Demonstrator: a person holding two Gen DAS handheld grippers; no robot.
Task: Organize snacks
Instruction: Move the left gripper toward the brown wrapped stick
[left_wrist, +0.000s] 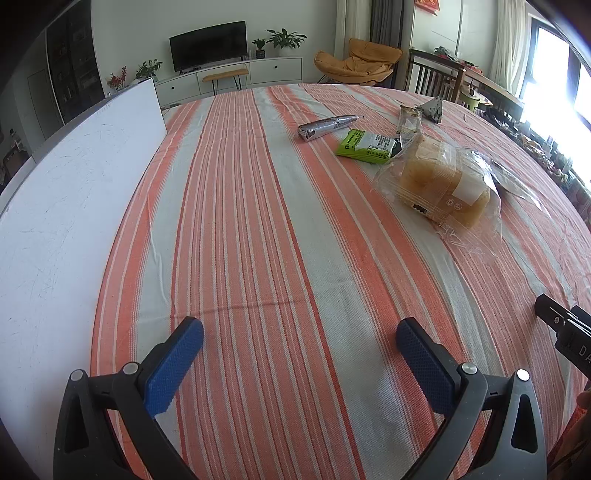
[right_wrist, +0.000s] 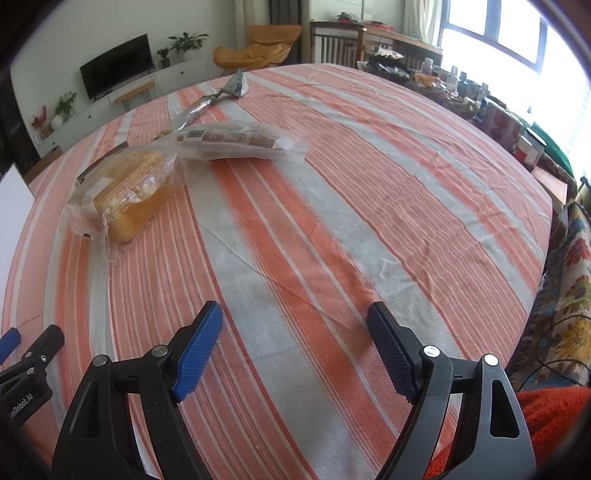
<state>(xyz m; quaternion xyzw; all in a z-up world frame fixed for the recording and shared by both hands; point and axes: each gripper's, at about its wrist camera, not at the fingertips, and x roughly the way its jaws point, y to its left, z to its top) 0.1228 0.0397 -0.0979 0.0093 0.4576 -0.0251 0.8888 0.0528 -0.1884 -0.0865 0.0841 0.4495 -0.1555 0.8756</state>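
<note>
Both pairs of jaws stand wide apart with nothing between them: the left gripper (left_wrist: 300, 341) and the right gripper (right_wrist: 295, 325) hover side by side over bare cloth, blue ribbed pads facing inward on black frames.

Snacks all lie well ahead of the jaws, none touching them. Nearest is a bread loaf (left_wrist: 445, 181) in a clear crinkled plastic bag, ahead and to the right of the left gripper, ahead and to the left of the right one (right_wrist: 127, 192). Just behind it, in the right wrist view, lies a dark brown bar in a clear wrapper (right_wrist: 240, 142). Farther back in the left wrist view lie a flat green packet (left_wrist: 365, 146), a silver foil tube (left_wrist: 327, 125), a narrow brown-and-white packet (left_wrist: 410, 123) and a small dark pyramid-shaped packet (left_wrist: 436, 109).

Everything rests on a woven tablecloth (left_wrist: 258, 221) with orange, grey and white stripes, slightly creased. A scuffed white board (left_wrist: 74, 192) lies along its left edge. Beyond the table are a black television (left_wrist: 208, 44) on a white cabinet, potted plants, a mustard lounge chair (left_wrist: 356, 61), wooden chairs and a bright window (right_wrist: 495, 29).
</note>
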